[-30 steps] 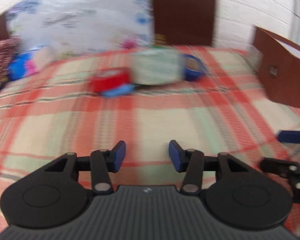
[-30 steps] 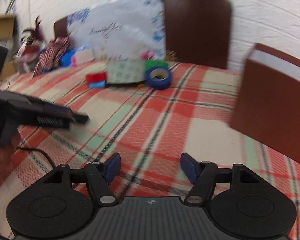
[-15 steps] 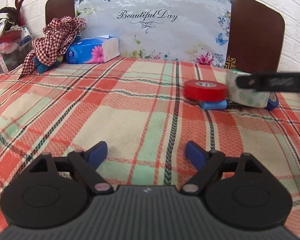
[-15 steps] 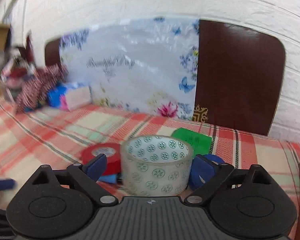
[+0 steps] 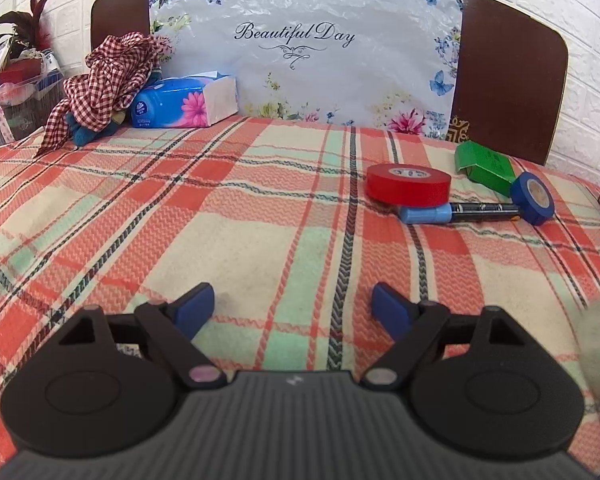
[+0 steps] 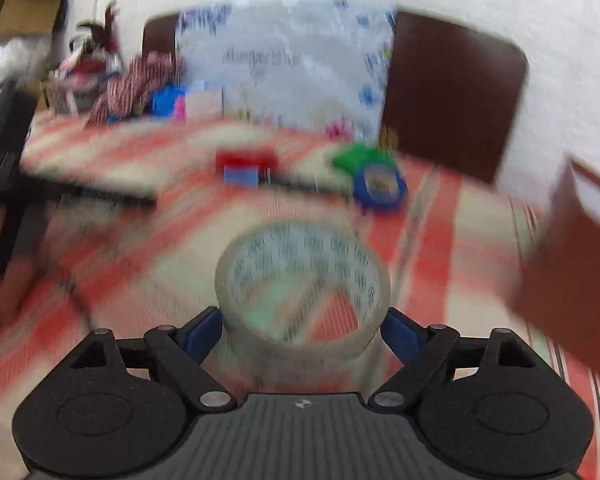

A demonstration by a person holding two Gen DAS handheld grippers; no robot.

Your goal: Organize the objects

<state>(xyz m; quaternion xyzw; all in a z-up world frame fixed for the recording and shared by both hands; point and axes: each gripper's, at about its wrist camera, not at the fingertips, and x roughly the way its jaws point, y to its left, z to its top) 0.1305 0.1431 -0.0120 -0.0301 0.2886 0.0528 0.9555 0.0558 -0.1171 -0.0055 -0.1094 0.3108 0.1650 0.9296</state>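
My right gripper [image 6: 302, 330] is shut on a clear patterned tape roll [image 6: 302, 280] and holds it above the plaid cloth; the view is blurred. My left gripper [image 5: 292, 306] is open and empty, low over the cloth. Ahead of it lie a red tape roll [image 5: 408, 184], a marker with a blue cap [image 5: 456, 213], a blue tape roll [image 5: 534, 198] and a green box [image 5: 486, 166]. The same red roll [image 6: 246, 159], blue roll [image 6: 380, 190] and green box [image 6: 358, 158] show blurred in the right wrist view.
A tissue box [image 5: 184, 102] and a checked cloth heap [image 5: 108, 80] sit at the back left by the headboard [image 5: 508, 88]. A brown box [image 6: 572, 272] stands on the right. The left gripper's dark body [image 6: 4, 168] is at the left.
The right gripper closed on the clear patterned tape roll, lifted it and pulled back from the other items. The roll is gone from beside the red tape. The left gripper barely moved.
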